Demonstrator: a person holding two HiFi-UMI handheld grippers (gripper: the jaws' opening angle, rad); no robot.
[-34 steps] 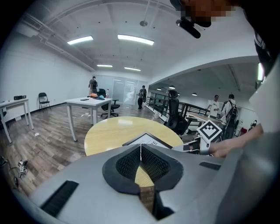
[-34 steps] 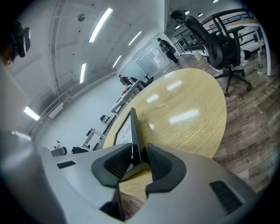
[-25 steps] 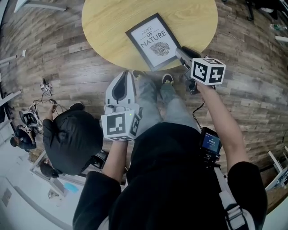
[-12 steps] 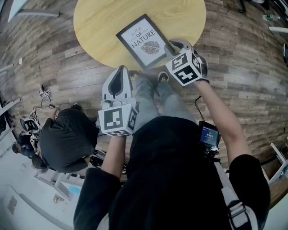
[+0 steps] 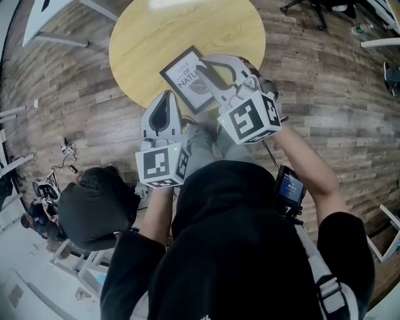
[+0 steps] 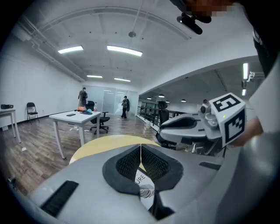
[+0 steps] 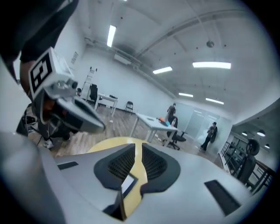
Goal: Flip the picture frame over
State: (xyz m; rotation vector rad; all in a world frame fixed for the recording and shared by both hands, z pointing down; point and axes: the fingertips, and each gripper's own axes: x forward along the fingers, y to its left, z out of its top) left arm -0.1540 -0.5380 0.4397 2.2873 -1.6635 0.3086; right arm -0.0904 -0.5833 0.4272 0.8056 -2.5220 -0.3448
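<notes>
The black picture frame (image 5: 183, 78) lies face up on the round yellow table (image 5: 156, 28), its leaf print showing. My right gripper (image 5: 204, 62) hovers over the frame's right part, hiding it. Its jaws are a narrow slit apart and closing, with nothing between them. In the right gripper view (image 7: 138, 154) the frame (image 7: 127, 184) shows far below the pads. My left gripper (image 5: 164, 95) hangs by the table's near edge, shut and empty. In the left gripper view (image 6: 141, 151) its pads meet, and a strip of the frame (image 6: 145, 193) shows beneath them.
A person in a dark cap (image 5: 94, 209) crouches on the wooden floor at my lower left. An office chair (image 5: 315, 9) stands at the far right. A white desk (image 6: 74, 117) with a chair and standing people lie farther off in the room.
Both grippers have risen. The right one rolled and moved from the frame's near right corner to above the frame. The frame still lies flat and face up.
</notes>
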